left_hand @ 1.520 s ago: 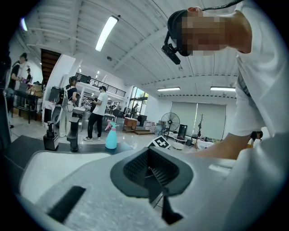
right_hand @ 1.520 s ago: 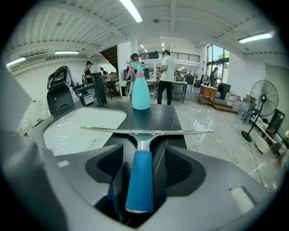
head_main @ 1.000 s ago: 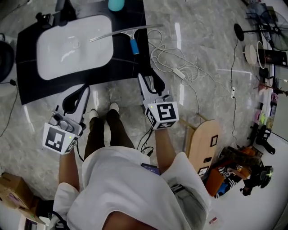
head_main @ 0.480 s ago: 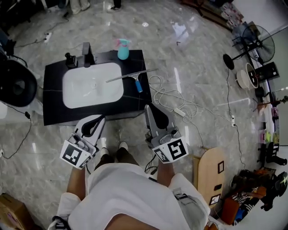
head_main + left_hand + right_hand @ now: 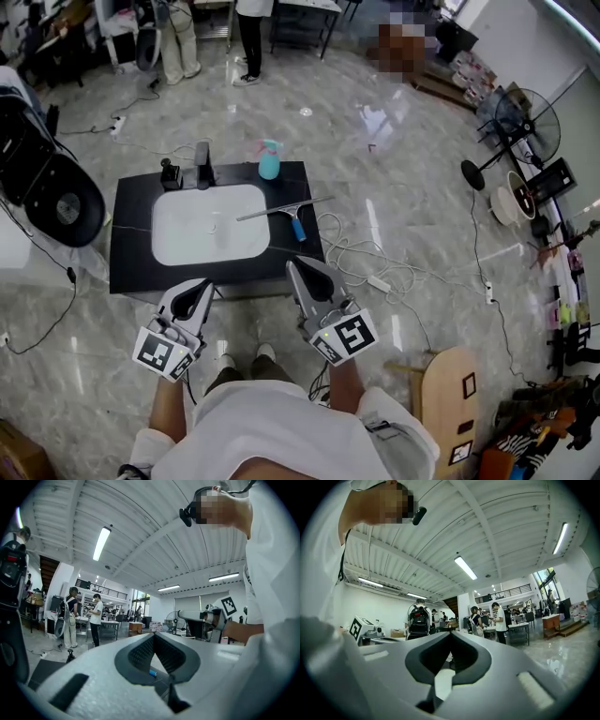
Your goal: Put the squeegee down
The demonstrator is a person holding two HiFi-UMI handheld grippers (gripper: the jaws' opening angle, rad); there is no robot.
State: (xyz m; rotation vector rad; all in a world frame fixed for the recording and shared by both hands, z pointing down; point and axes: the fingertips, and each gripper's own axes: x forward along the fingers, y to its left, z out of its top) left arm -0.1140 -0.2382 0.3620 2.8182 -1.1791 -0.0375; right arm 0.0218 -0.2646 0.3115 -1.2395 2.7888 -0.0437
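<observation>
Head view: the long-bladed metal squeegee with a blue handle [image 5: 286,214] lies flat on the black worktop [image 5: 127,267]. It sits just right of the white sink basin [image 5: 211,225], with its blade tip reaching over the basin's edge. A teal spray bottle [image 5: 269,161] and a black tap [image 5: 202,167] stand along the far side. I hold the left gripper [image 5: 203,284] and the right gripper [image 5: 292,266] at the worktop's near edge, well apart from the squeegee, and neither touches anything.

Left gripper view: the ribbed fingers [image 5: 138,654] meet at the tip with nothing between them. A speck of the blue handle shows through the gap behind the tips, lower down and well off. The gripper points level, out across the room.

Right gripper view: its fingers [image 5: 466,656] are also closed on nothing and point level at the far benches.

My judgement: the set-down looks done, since the squeegee rests unsupported. The next move calls only for keeping both grippers clear and not nudging the handle.
</observation>
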